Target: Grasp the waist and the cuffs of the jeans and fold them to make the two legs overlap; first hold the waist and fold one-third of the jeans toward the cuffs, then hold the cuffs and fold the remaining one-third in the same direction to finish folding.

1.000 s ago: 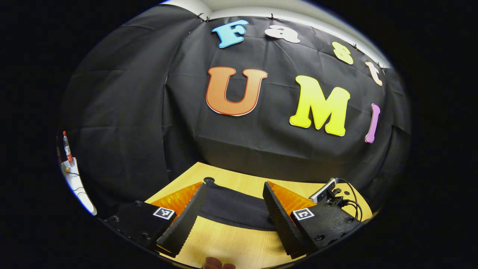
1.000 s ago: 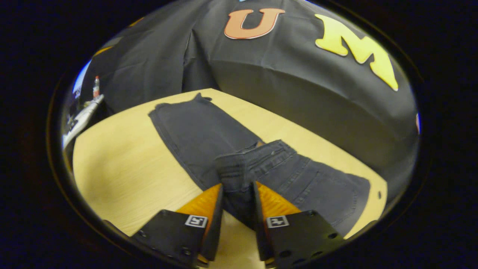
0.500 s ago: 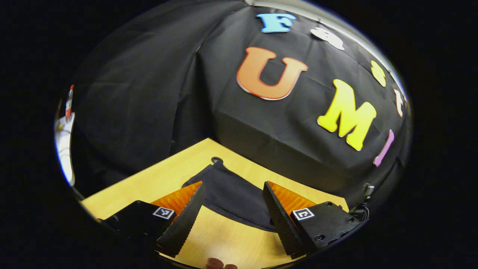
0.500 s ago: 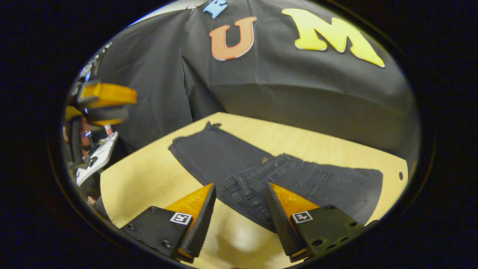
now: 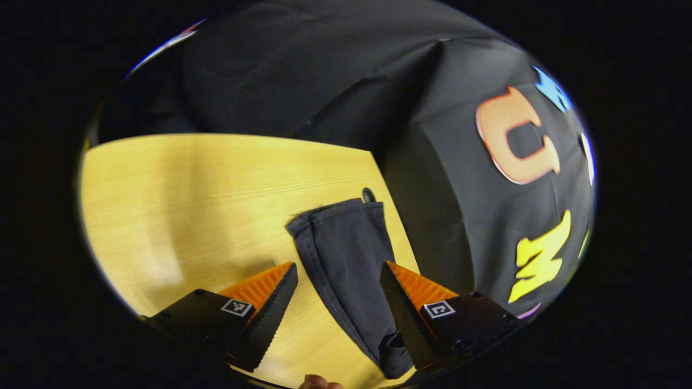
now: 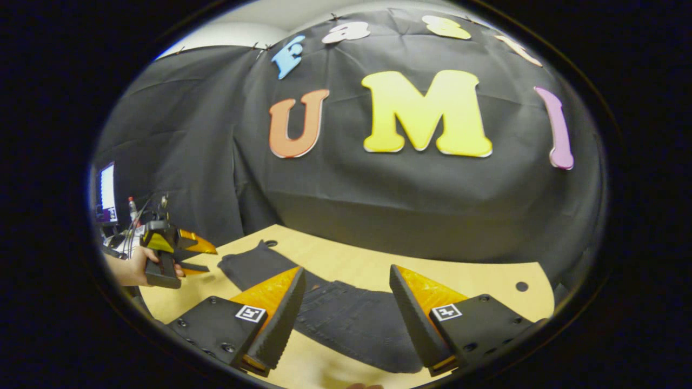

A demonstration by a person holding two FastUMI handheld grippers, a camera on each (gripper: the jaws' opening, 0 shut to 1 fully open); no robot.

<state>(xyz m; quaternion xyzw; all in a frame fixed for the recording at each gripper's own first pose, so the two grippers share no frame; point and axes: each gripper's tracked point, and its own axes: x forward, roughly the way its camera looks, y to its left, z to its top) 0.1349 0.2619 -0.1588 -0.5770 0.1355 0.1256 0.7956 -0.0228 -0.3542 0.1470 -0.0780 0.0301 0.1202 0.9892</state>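
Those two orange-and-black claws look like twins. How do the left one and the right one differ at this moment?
The left gripper looks along the cuff end of the jeans; the right gripper sits over the wider folded waist part. The left gripper is tipped, so the table looks slanted in its view; the right gripper's view sits level. Both are open, hold nothing, and share orange fingers on black bodies.

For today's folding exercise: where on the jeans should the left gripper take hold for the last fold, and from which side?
Probably the cuffs, the free hemmed end of the jeans, lying flat beyond the open left gripper. Come straight ahead along the leg, low over the table.
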